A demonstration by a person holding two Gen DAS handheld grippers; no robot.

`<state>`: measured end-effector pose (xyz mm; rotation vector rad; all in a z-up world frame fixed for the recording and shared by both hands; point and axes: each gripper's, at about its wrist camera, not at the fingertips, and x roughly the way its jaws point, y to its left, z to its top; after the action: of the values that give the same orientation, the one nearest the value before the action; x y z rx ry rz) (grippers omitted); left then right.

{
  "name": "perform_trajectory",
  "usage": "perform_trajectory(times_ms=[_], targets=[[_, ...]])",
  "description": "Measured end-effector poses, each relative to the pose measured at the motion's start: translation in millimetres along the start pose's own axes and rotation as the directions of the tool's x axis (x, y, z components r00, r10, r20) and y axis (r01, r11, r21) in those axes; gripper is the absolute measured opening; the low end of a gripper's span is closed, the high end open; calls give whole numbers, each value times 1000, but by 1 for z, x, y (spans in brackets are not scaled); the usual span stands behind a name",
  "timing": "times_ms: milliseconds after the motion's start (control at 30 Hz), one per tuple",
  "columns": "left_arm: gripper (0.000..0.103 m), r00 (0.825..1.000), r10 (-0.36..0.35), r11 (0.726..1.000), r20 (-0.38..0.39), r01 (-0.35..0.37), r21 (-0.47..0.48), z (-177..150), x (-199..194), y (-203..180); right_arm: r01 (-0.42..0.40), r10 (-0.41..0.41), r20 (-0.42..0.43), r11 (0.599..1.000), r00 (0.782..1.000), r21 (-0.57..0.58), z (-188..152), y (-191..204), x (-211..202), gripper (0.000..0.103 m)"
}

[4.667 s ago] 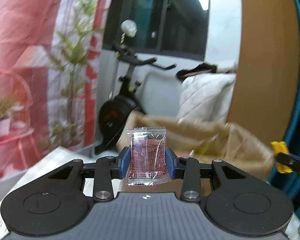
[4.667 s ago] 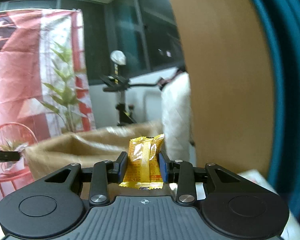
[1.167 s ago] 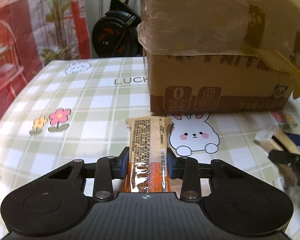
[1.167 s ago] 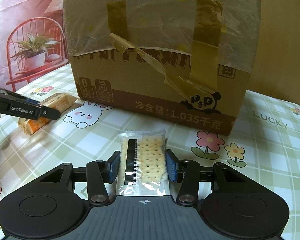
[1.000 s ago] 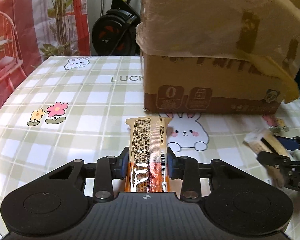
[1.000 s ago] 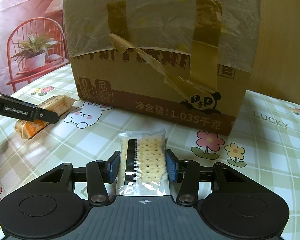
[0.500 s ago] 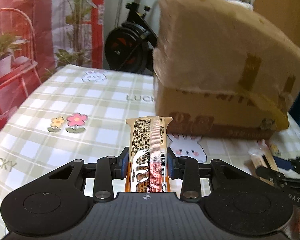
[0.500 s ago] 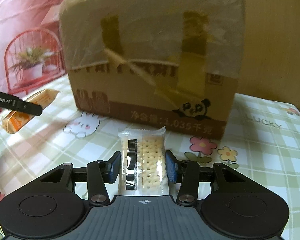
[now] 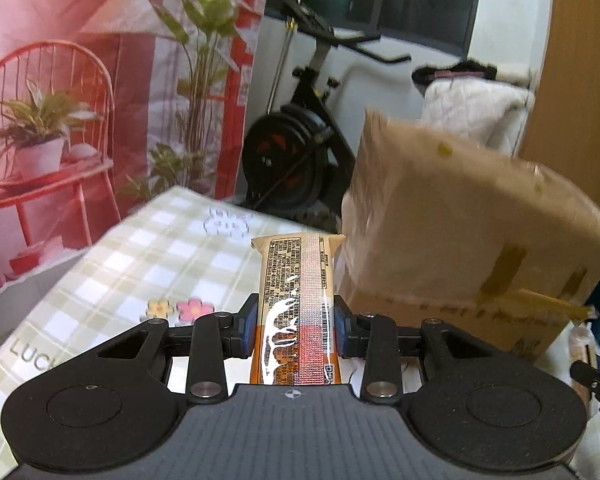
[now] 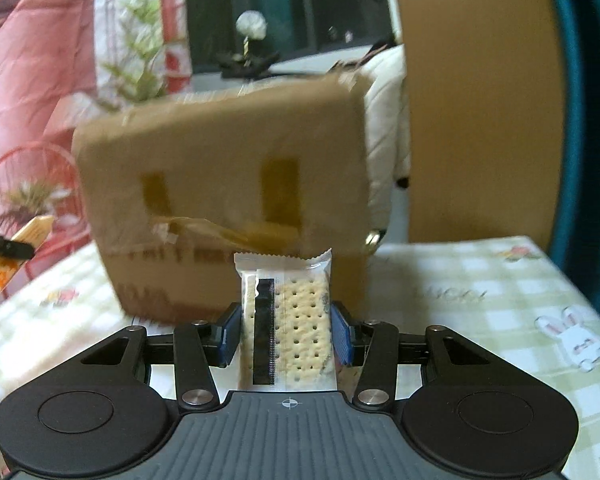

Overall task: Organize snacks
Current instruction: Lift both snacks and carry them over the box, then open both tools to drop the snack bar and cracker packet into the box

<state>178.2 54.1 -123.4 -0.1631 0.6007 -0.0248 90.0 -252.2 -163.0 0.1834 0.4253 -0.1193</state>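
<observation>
Left gripper (image 9: 296, 330): blue pads clamped on both long sides of one orange snack bar (image 9: 296, 300), jaws narrow, only as wide as the pack. The bar stands upright out of the grip, back side to the camera (barcode and fine print), crimped top edge level with the near corner of the box behind it.

Right gripper (image 10: 286, 338): same picture, blue pads pressed against one clear cracker packet (image 10: 286, 316), upright, a black strip down its left half, serrated seal on top. Jaws only packet-wide.

Each gripper shows up in the other's view: the right one at the left camera's lower right edge, its packet too blurred to read there; the left one at the right camera's left edge, bar tilted in the air.

Count: two grippers, two snacks, one in each, both clear of the table.

Under them: one table with a green-checked tablecloth (image 10: 480, 300) (flowers, rabbits, "LUCKY" print).

Behind the snacks: one cardboard box (image 10: 224, 200) on the cloth, top wrapped in film, two dark tape strips on the front face, one loose tape tail hanging. Motion-blurred in both views.

Far: one exercise bike (image 9: 300, 144), one red-and-white printed backdrop (image 9: 80, 80) with plants and a red chair on it, a dark window.
</observation>
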Motion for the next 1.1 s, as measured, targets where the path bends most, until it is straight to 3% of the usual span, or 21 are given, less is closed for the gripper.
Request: perform_trajectory(times_ms=[267,467,600,767,933,1100], targets=[[38,993,-40,999,113,39,16,36,-14,-15,38,-36,165,999,986,-8,59,-9,-23,43],[38,977,-100,994,187,89,62,72,-16,-44,-11,26,245,998,969,-62,123,1,-18,43],[38,962,-181,979,204,156,135,101,0,-74,-62,87,201,990,976,-126,165,16,20,43],[38,956,-234,954,177,191,231,127,38,-111,-35,55,100,982,994,-185,191,36,82,43],[38,970,-218,947,107,184,264,128,70,-130,9,-4,23,977,1000,-214,187,45,115,43],[38,982,-188,958,36,175,226,123,89,-123,23,-28,-20,979,999,-203,173,41,120,43]])
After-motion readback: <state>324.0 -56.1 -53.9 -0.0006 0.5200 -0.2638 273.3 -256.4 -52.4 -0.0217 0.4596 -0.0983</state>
